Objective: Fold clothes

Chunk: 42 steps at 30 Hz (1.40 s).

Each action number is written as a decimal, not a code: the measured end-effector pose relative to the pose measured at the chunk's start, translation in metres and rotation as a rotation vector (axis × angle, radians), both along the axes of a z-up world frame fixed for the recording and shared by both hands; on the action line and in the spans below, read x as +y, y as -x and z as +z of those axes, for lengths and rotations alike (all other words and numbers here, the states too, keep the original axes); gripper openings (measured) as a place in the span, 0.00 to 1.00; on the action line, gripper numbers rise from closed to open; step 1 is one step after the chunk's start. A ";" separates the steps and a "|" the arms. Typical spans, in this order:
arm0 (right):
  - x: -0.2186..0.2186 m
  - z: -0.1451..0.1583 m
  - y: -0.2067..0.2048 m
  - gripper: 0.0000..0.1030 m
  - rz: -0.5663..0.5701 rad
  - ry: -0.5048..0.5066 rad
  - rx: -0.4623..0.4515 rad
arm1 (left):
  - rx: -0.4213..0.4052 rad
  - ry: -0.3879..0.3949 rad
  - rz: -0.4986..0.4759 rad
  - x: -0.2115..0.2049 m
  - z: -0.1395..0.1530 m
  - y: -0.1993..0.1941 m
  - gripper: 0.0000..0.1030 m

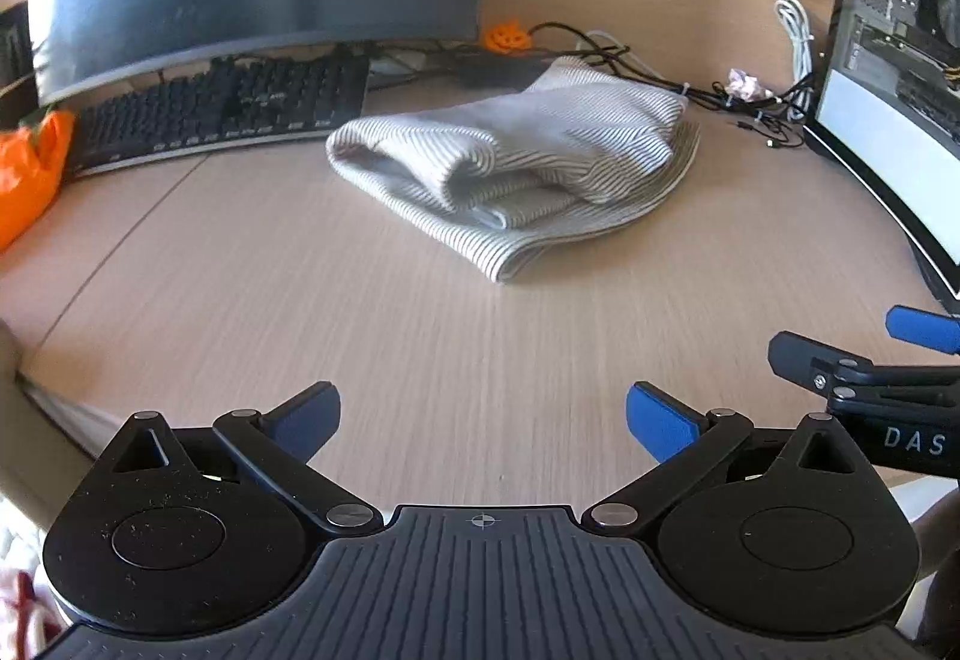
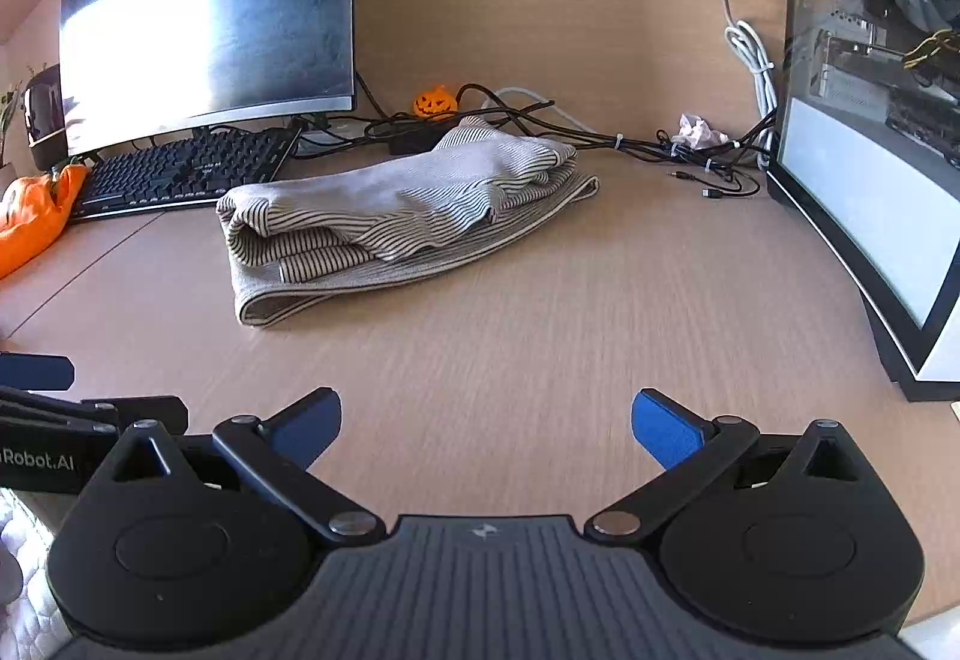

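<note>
The folded striped garment (image 1: 516, 168) is lying on the wooden tabletop (image 1: 420, 348), in front of the black keyboard (image 1: 222, 111) and tangled cables (image 2: 600, 132). The left claw (image 1: 483, 420) and right claw (image 2: 486, 423) are both hovering near the tabletop's front edge, released and grasping nothing, well apart from the garment.

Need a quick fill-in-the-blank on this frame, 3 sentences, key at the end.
1. The striped garment lies ____ on the desk.
2. Both the left gripper and the right gripper have their fingers ____.
3. The small pumpkin behind the garment is ____ in colour.

Missing: folded; open; orange
</note>
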State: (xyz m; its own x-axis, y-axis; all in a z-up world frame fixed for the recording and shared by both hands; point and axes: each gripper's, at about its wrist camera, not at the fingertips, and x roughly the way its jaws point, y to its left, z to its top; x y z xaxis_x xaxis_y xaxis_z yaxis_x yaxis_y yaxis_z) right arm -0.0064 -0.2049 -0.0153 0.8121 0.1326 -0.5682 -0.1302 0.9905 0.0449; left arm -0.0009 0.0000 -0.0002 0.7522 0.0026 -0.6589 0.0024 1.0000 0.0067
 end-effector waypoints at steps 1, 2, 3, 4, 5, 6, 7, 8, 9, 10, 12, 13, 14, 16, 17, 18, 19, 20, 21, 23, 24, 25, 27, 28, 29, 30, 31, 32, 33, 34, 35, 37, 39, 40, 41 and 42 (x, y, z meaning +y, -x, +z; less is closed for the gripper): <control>0.000 0.000 0.002 1.00 -0.001 0.001 0.000 | 0.001 0.004 -0.001 0.000 0.000 0.001 1.00; -0.001 -0.001 0.003 1.00 -0.002 0.001 0.000 | 0.002 0.007 -0.003 0.000 -0.001 0.003 1.00; -0.001 -0.001 0.005 1.00 -0.003 0.002 0.000 | 0.003 0.011 -0.004 0.000 -0.001 0.004 1.00; -0.001 -0.001 0.006 1.00 -0.004 0.003 0.000 | 0.004 0.015 -0.006 0.000 -0.002 0.006 1.00; -0.002 -0.002 0.008 1.00 -0.005 0.003 0.000 | 0.005 0.018 -0.007 0.000 -0.002 0.007 1.00; -0.002 -0.002 0.009 1.00 -0.006 0.004 0.000 | 0.006 0.022 -0.009 0.000 -0.002 0.009 1.00; -0.003 -0.002 0.010 1.00 -0.008 0.003 0.003 | 0.007 0.026 -0.010 0.001 -0.003 0.010 1.00; -0.005 -0.003 0.013 1.00 -0.013 -0.002 0.001 | 0.019 0.027 -0.010 -0.001 -0.003 0.008 1.00; -0.007 -0.004 0.018 1.00 -0.016 0.000 -0.009 | 0.038 0.026 -0.009 -0.003 -0.004 0.003 1.00; -0.006 -0.004 0.015 1.00 -0.017 0.008 0.006 | 0.048 0.028 -0.008 -0.003 -0.003 0.001 1.00; -0.008 -0.004 0.014 1.00 -0.019 0.011 0.013 | 0.057 0.033 -0.006 -0.004 0.000 0.000 1.00; -0.008 -0.005 0.013 1.00 -0.020 0.013 0.017 | 0.061 0.036 -0.005 -0.004 0.001 0.000 1.00; -0.009 -0.005 0.012 1.00 -0.021 0.014 0.021 | 0.063 0.038 -0.005 -0.004 0.002 -0.001 1.00; -0.010 -0.005 0.011 1.00 -0.023 0.017 0.028 | 0.065 0.040 -0.006 -0.004 0.002 -0.002 1.00; -0.011 -0.005 0.011 1.00 -0.024 0.018 0.031 | 0.066 0.040 -0.007 -0.004 0.002 -0.002 1.00; -0.011 -0.005 0.011 1.00 -0.024 0.020 0.032 | 0.066 0.041 -0.008 -0.003 0.003 -0.002 1.00; -0.011 -0.005 0.011 1.00 -0.024 0.021 0.033 | 0.067 0.042 -0.009 -0.003 0.003 -0.002 1.00; -0.010 -0.005 0.011 1.00 -0.024 0.022 0.033 | 0.067 0.043 -0.009 -0.003 0.003 -0.002 1.00; -0.010 -0.005 0.011 1.00 -0.024 0.023 0.034 | 0.068 0.044 -0.009 -0.002 0.003 -0.002 1.00; -0.009 -0.005 0.011 1.00 -0.023 0.026 0.035 | 0.068 0.045 -0.009 -0.002 0.003 -0.002 1.00; -0.009 -0.005 0.011 1.00 -0.022 0.027 0.036 | 0.069 0.045 -0.009 -0.002 0.003 -0.003 1.00; -0.008 -0.005 0.011 1.00 -0.021 0.029 0.037 | 0.069 0.046 -0.008 -0.001 0.002 -0.003 1.00; -0.007 -0.005 0.010 1.00 -0.019 0.031 0.040 | 0.070 0.048 -0.006 0.001 0.002 -0.003 1.00; -0.007 -0.005 0.010 1.00 -0.018 0.032 0.040 | 0.070 0.049 -0.005 0.001 0.002 -0.004 1.00; -0.006 -0.005 0.009 1.00 -0.017 0.033 0.041 | 0.071 0.051 -0.004 0.002 0.002 -0.004 1.00; -0.006 -0.005 0.009 1.00 -0.016 0.034 0.041 | 0.071 0.052 -0.003 0.003 0.002 -0.004 1.00; -0.006 -0.005 0.009 1.00 -0.015 0.035 0.040 | 0.072 0.053 -0.003 0.003 0.002 -0.005 1.00; -0.005 -0.005 0.009 1.00 -0.015 0.037 0.039 | 0.072 0.055 -0.003 0.003 0.001 -0.006 1.00; -0.005 -0.005 0.009 1.00 -0.015 0.038 0.038 | 0.074 0.056 -0.004 0.003 0.001 -0.006 1.00; -0.004 -0.005 0.009 1.00 -0.016 0.039 0.037 | 0.075 0.056 -0.005 0.003 0.001 -0.007 1.00; -0.005 -0.006 0.009 1.00 -0.017 0.040 0.037 | 0.077 0.056 -0.007 0.003 0.000 -0.007 1.00; -0.004 -0.005 0.008 1.00 -0.021 0.040 0.038 | 0.078 0.056 -0.011 0.003 0.000 -0.008 1.00; -0.004 -0.006 0.007 1.00 -0.026 0.041 0.039 | 0.079 0.056 -0.015 0.002 -0.001 -0.009 1.00; -0.004 -0.006 0.007 1.00 -0.029 0.041 0.040 | 0.080 0.056 -0.015 0.002 -0.001 -0.009 1.00; -0.003 -0.007 0.007 1.00 -0.031 0.042 0.041 | 0.081 0.056 -0.015 0.002 -0.001 -0.009 1.00; -0.003 -0.007 0.006 1.00 -0.032 0.042 0.042 | 0.082 0.056 -0.015 0.002 -0.001 -0.009 1.00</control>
